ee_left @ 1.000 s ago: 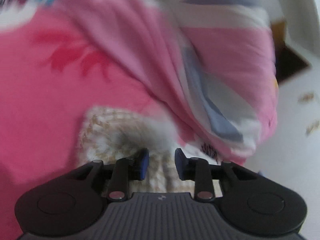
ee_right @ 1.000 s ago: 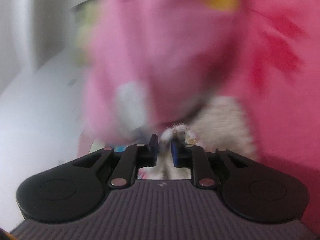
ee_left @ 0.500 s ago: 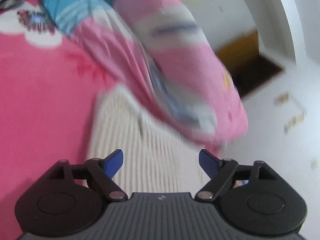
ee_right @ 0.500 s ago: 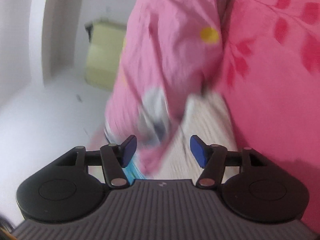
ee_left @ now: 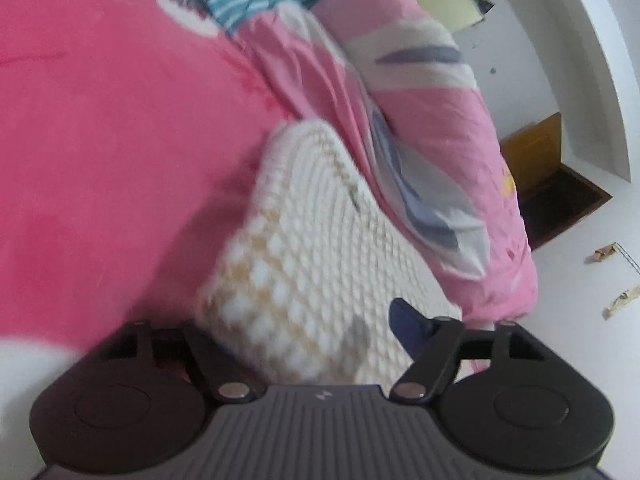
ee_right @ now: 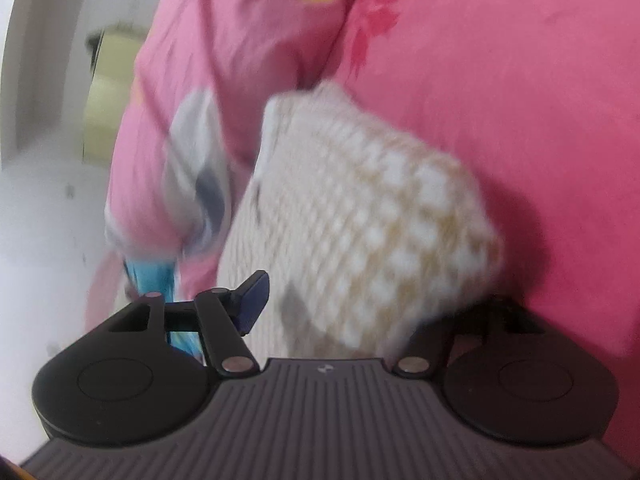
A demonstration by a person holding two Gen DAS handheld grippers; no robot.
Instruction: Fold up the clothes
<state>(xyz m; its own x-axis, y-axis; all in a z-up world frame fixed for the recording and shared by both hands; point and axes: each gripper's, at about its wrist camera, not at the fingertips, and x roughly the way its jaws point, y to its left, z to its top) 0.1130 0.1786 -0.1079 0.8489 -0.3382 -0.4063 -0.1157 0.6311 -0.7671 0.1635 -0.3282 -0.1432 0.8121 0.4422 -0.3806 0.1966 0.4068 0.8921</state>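
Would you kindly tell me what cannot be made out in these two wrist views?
- Left wrist view: the knit garment hides one finger of the left tongs, which just opened then narrowed around it; grip unclear.
- Right wrist view: it hides one finger of the right tongs, just opened around it; grip unclear.
- Both views: motion blur hides the garment's type.

Cream-and-tan checked knit garment (ee_left: 320,248) on a hot-pink floral bedsheet (ee_left: 112,152); pink quilt (ee_left: 432,120) with white and grey-blue leaf shapes

Nubby knit sweater (ee_left: 320,248) (soft cloth)
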